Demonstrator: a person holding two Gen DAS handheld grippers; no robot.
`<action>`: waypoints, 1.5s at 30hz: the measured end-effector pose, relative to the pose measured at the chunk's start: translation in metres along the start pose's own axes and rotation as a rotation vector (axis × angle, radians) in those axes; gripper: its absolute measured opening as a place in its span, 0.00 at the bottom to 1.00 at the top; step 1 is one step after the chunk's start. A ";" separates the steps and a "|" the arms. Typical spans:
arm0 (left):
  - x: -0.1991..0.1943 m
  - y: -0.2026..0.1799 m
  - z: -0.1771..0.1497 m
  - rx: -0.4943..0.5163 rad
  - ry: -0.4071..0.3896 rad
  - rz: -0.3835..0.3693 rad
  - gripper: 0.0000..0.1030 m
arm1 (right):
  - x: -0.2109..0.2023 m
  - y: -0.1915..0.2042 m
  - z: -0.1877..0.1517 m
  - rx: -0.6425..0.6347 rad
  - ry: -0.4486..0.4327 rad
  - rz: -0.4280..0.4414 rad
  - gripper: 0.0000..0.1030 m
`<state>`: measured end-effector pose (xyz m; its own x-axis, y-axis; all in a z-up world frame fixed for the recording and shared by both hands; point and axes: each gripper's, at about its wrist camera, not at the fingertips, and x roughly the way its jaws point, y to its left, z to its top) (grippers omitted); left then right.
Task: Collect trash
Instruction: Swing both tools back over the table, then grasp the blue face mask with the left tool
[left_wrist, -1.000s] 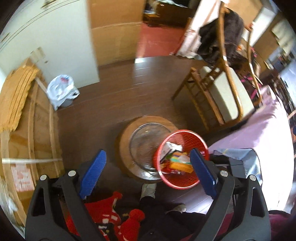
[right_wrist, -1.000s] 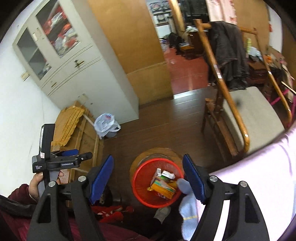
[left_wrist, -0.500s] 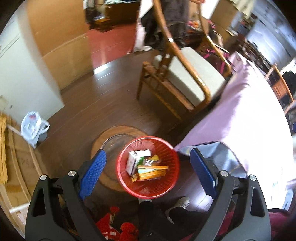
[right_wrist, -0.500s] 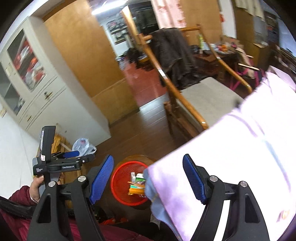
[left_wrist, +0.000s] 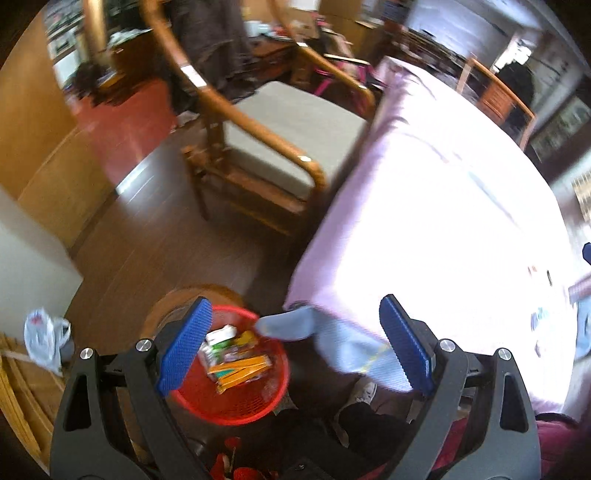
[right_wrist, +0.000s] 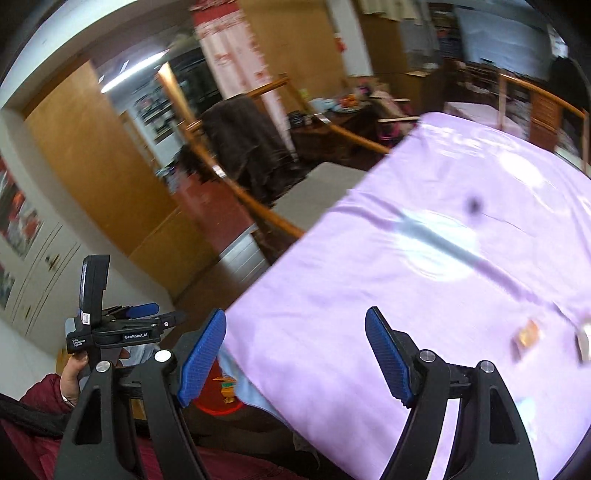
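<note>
A red mesh basket (left_wrist: 236, 398) stands on the floor by the table corner and holds several wrappers and small boxes (left_wrist: 236, 363). My left gripper (left_wrist: 295, 347) is open and empty above it. My right gripper (right_wrist: 295, 358) is open and empty over the lilac tablecloth (right_wrist: 424, 295). Small bits of trash lie on the cloth at the right: a brown wrapper (right_wrist: 526, 338) and a pale piece (right_wrist: 583, 343). The basket shows only as a red sliver (right_wrist: 218, 406) in the right wrist view. The left gripper also shows there (right_wrist: 144, 317), held in a hand.
A wooden armchair (left_wrist: 266, 147) with a grey cushion stands beside the table. A round wooden stand (left_wrist: 199, 291) sits behind the basket. A white plastic bag (left_wrist: 46, 338) lies by the cabinet. A blue cloth (left_wrist: 332, 339) hangs off the table corner.
Both grippers have swung right and up, away from the basket toward the table top. The tablecloth now fills most of both views. Both stay open.
</note>
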<state>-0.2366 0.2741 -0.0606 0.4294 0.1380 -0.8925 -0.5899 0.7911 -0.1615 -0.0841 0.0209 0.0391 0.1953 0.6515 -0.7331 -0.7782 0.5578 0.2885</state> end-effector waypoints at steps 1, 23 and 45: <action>0.003 -0.009 0.002 0.019 0.002 -0.008 0.86 | -0.006 -0.010 -0.004 0.022 -0.008 -0.014 0.74; 0.061 -0.280 -0.002 0.506 0.102 -0.227 0.86 | -0.137 -0.201 -0.103 0.406 -0.181 -0.285 0.78; 0.130 -0.458 -0.056 0.896 0.235 -0.323 0.86 | -0.205 -0.267 -0.198 0.696 -0.218 -0.503 0.78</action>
<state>0.0510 -0.1037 -0.1263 0.2745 -0.2099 -0.9384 0.3116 0.9426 -0.1197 -0.0348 -0.3636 -0.0092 0.5815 0.2886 -0.7607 -0.0438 0.9447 0.3249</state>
